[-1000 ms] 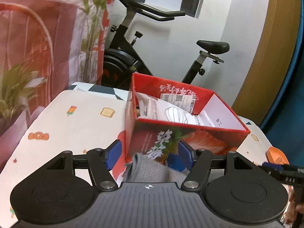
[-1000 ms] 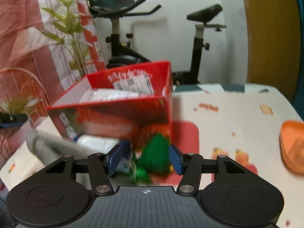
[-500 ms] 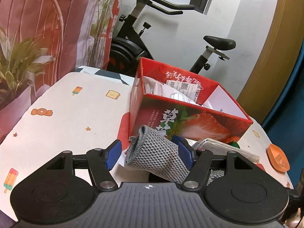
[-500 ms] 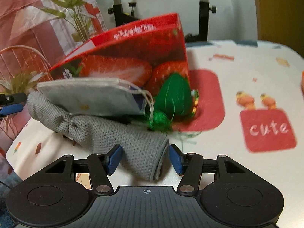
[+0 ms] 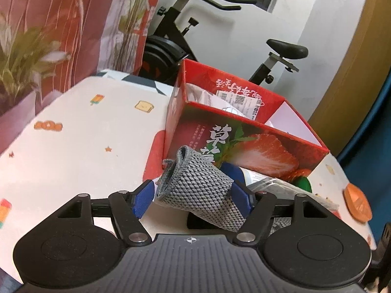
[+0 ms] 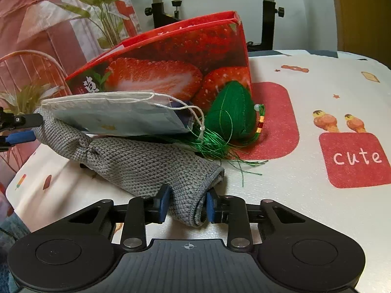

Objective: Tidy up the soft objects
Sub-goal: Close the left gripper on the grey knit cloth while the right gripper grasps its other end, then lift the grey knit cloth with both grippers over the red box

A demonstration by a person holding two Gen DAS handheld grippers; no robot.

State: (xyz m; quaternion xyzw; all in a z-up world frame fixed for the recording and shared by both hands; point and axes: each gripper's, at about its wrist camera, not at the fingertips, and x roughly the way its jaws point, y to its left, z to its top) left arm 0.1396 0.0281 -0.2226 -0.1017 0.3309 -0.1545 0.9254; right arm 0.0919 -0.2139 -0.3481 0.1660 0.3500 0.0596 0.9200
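Since half a second earlier, the right tool (image 6: 187,206) had narrowed onto the near end of the cloth (image 6: 146,163), and the left view had edged closer to the cloth's rolled far end. The right tool was now clenched on that end, its blue pads pressing the folded knit. The left tool (image 5: 193,195) straddled the other end with pads just beside the roll; whether it actually gripped I cannot tell. Holding both ends probably served to lift the grey cloth as one piece, since it sagged and twisted in the middle.

The cloth lay on the worktop (image 6: 317,92) in front of the box (image 6: 176,73). A mask (image 6: 110,114) rested on the cloth against the box's front, and a green pouch (image 6: 232,112) with loose threads sat touching the box's front corner. White soft items already filled part of the box.

The worktop wore a cartoon-print cover. Behind the box stood an exercise bike (image 5: 220,31), with plants (image 5: 22,58) beyond the box's left side.
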